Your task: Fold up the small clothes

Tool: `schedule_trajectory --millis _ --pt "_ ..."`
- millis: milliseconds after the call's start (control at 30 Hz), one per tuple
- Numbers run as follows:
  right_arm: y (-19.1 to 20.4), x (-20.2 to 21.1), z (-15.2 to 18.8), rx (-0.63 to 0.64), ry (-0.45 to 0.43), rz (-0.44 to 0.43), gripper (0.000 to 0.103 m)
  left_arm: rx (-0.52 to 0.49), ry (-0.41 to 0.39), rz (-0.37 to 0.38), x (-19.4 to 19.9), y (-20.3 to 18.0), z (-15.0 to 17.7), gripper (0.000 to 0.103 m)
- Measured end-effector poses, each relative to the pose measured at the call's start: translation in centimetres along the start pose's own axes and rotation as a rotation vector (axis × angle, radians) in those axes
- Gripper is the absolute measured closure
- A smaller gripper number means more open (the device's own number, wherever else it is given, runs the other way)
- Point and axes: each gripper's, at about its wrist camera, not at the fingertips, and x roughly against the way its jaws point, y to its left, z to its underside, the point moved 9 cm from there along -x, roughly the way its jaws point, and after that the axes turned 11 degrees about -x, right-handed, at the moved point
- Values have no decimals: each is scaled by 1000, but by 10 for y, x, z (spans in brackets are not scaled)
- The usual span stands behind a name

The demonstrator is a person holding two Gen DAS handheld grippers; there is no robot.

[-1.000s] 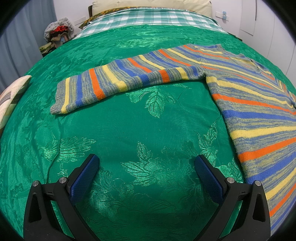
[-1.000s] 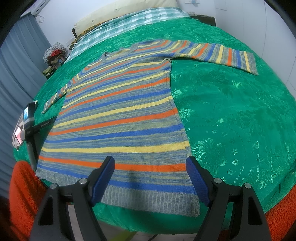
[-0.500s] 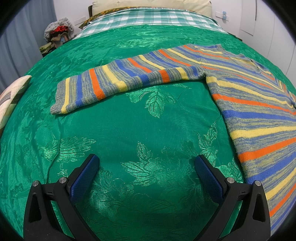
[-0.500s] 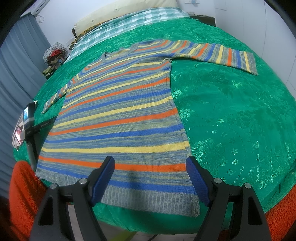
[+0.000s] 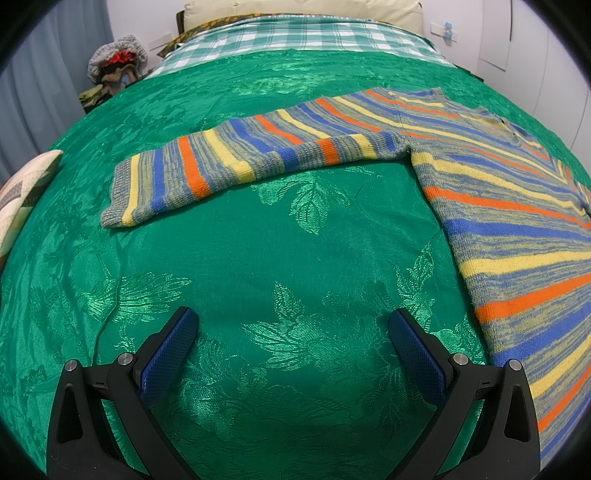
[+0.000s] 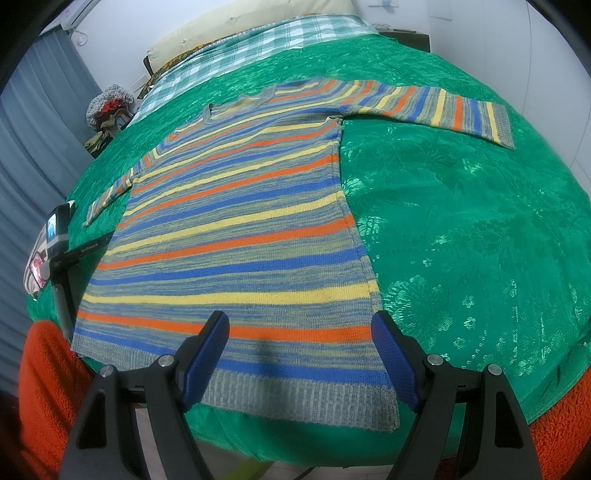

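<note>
- Striped knit sweater (image 6: 236,243) in blue, orange, yellow and grey: lies flat and unfolded on the bed, hem nearest the foot edge, neckline toward the pillows.
- Sleeves: both extended sideways; the one in the left wrist view (image 5: 236,162) runs out across the cover with its cuff lying flat, the other (image 6: 439,107) shows in the right wrist view.
- Green leaf-patterned satin bed cover (image 5: 280,258): carries the whole garment.
- Left gripper (image 5: 293,328): jaws spread wide, empty, above bare cover just beside the sweater's side edge.
- Right gripper (image 6: 301,328): jaws spread wide, empty, positioned over the grey ribbed hem (image 6: 295,391); contact with the knit cannot be determined.
- Green-and-white checked blanket (image 5: 303,33): lies beyond the cover, near the headboard.
</note>
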Motion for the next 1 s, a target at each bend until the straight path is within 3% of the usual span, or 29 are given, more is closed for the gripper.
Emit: schedule_trajectory --millis 1000 --pt "-3 0 0 -22 4 -8 24 1 0 0 0 0 0 0"
